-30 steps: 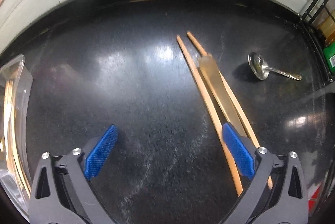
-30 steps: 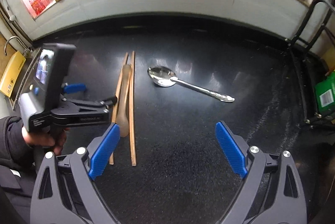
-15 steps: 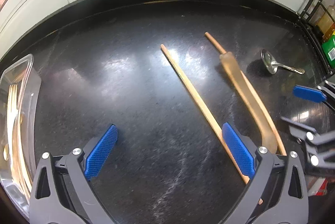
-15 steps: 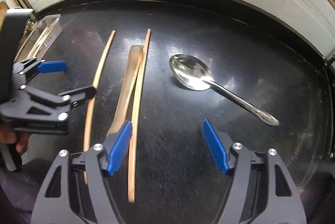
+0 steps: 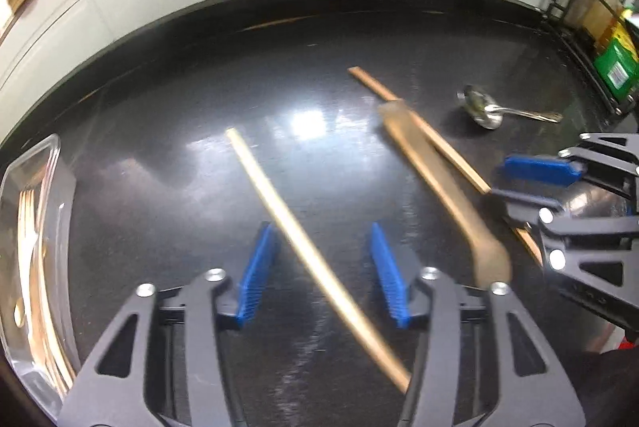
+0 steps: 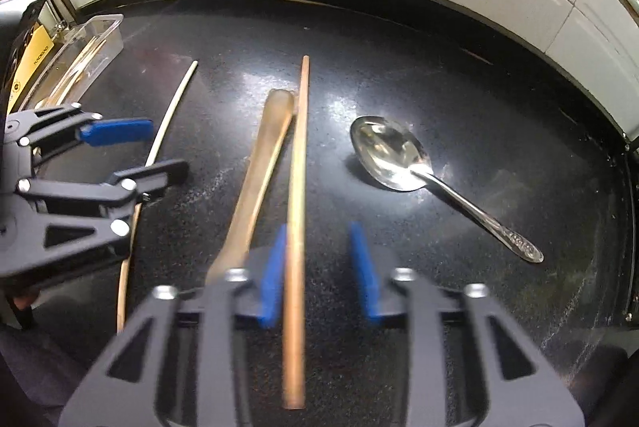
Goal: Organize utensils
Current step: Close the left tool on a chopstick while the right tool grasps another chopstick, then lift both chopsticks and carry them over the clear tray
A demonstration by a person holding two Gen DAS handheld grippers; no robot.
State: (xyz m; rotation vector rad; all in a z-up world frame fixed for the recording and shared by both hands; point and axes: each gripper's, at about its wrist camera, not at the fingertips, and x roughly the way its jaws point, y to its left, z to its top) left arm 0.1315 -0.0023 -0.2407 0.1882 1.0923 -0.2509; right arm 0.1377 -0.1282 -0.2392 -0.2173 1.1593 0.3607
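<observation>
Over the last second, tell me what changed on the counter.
The two chopsticks moved apart: one now lies between the left gripper's closing jaws, the other between the right gripper's closing jaws. Both grippers started wide open. The wooden spoon, metal spoon and clear tray stayed put.

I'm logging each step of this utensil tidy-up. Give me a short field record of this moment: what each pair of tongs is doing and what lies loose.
surface: black countertop
left tongs: closing, pale chopstick between the pads, not yet pressed
right tongs: closing, darker chopstick between the pads, gap on one side
beside darker chopstick: wooden spoon
loose: metal spoon, bowl up
bin: clear container, far left, utensils inside
</observation>
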